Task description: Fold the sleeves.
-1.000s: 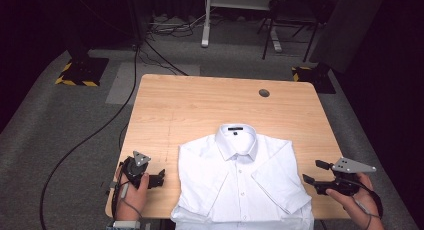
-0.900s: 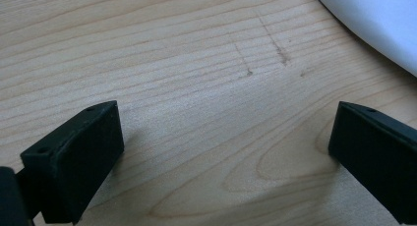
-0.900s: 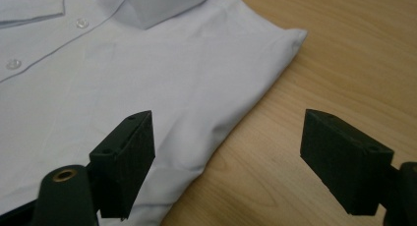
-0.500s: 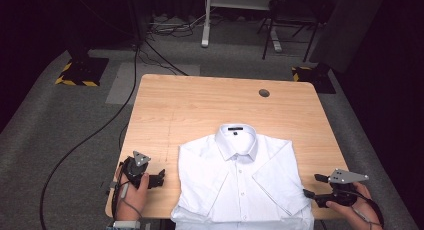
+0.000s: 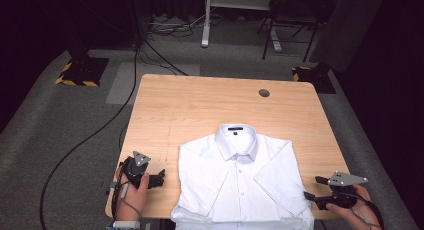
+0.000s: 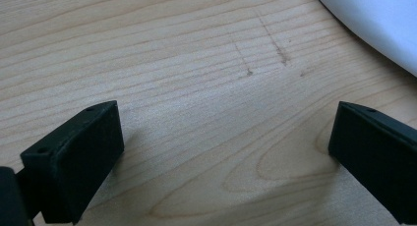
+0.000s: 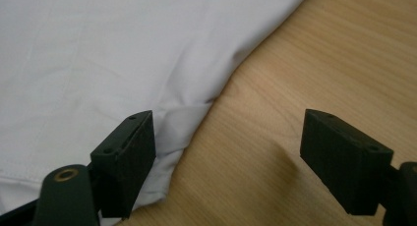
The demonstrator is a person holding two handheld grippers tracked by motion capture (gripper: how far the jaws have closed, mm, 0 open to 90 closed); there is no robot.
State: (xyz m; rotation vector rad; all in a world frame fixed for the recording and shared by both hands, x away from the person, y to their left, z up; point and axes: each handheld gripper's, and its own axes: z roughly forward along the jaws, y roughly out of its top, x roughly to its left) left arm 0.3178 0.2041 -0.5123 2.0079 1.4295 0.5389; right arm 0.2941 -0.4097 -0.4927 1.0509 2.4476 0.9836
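The right gripper (image 5: 311, 189) has dropped to the lower right, jaws wide, one seemingly over the white shirt (image 5: 240, 180) hem, gripping nothing. The left gripper (image 5: 161, 177) waits released, lower left. The shirt lies flat at lower centre of the table (image 5: 200, 105).

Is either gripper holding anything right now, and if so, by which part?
Nothing is held. The left gripper is open over bare wooden table; the right gripper is open at the white short-sleeved shirt's edge, not pinching it.

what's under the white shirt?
The white shirt lies flat on the wooden table; bare wood shows around it. Whatever sits beneath the fabric is covered and cannot be seen.
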